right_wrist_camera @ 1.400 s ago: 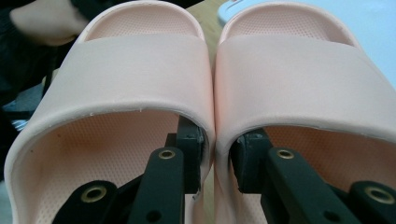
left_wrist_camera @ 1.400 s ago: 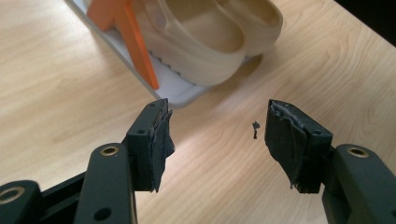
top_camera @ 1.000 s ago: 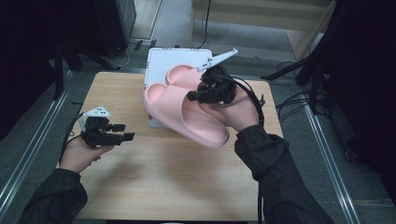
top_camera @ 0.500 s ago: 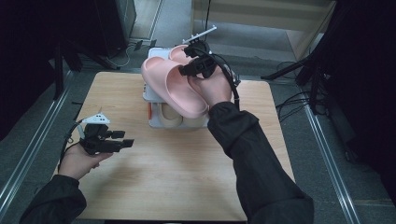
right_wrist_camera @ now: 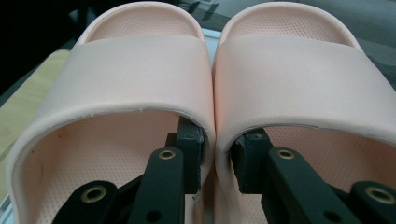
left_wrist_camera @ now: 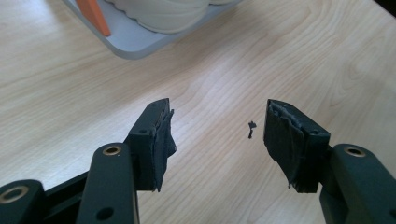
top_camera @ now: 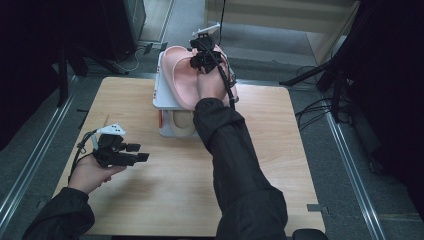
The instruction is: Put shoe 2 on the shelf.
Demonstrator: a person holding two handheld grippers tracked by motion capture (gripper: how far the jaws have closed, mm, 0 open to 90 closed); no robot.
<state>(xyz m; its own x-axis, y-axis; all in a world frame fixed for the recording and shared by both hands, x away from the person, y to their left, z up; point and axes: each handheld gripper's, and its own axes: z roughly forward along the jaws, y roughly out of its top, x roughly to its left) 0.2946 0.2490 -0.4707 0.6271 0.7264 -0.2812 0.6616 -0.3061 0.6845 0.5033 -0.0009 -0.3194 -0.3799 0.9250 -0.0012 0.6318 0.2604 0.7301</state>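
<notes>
A: Pink slippers (right_wrist_camera: pixel 210 88) are sitting atop the white rack (top_camera: pixel 167 102) at twelve o'clock; right gripper (right_wrist_camera: pixel 217 161) is pinching their inner walls together.
B: Placing step, probably. Next, release gently. Left gripper (left_wrist_camera: pixel 217 140) is idling, jaws apart, empty.

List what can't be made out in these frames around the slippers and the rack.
- Right gripper: in the right gripper view its tips sit inside the pink slippers, under their straps.
- Pink slippers: in the high view the right hand and sleeve cover one of them.
- Beige slippers on the lower shelf: top shelf and sleeve hide most.
- White rack: cut off by the left gripper view's top edge.
</notes>
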